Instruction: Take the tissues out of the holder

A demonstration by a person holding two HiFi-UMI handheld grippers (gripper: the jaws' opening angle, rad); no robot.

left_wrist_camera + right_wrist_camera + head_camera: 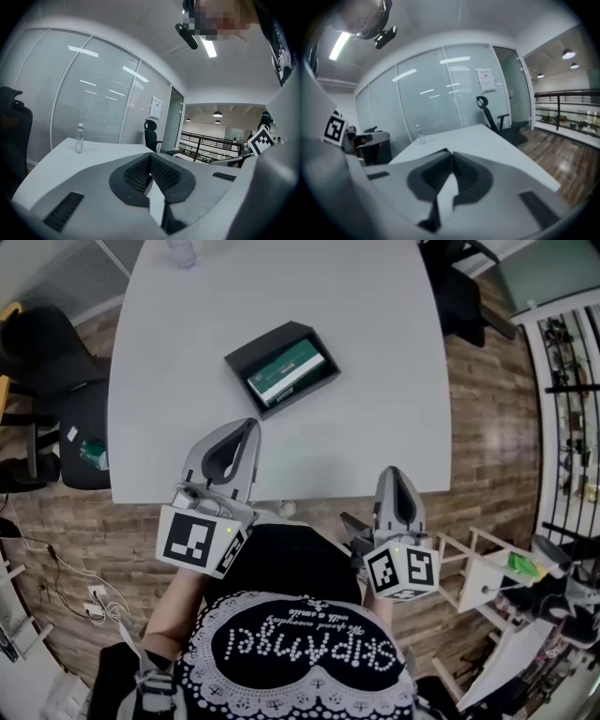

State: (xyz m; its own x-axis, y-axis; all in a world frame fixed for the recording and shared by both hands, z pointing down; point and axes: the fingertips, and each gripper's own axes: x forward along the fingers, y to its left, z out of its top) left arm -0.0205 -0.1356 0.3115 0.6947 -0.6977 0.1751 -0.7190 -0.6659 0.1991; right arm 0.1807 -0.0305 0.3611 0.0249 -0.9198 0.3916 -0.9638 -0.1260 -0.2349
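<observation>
Head view — left hand-held gripper (249, 425) closed, empty; right hand-held gripper (393, 472) apparently likewise.

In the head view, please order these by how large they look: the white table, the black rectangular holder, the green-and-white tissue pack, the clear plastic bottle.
1. White table
2. Black rectangular holder
3. Green-and-white tissue pack, inside the holder
4. Clear plastic bottle, partly cut off by the picture's top edge

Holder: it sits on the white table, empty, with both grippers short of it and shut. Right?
Not empty: the head view shows a green tissue pack lying in the black holder. The rest stands: it sits on the white table, with the left gripper and right gripper short of it, both shut.
</observation>
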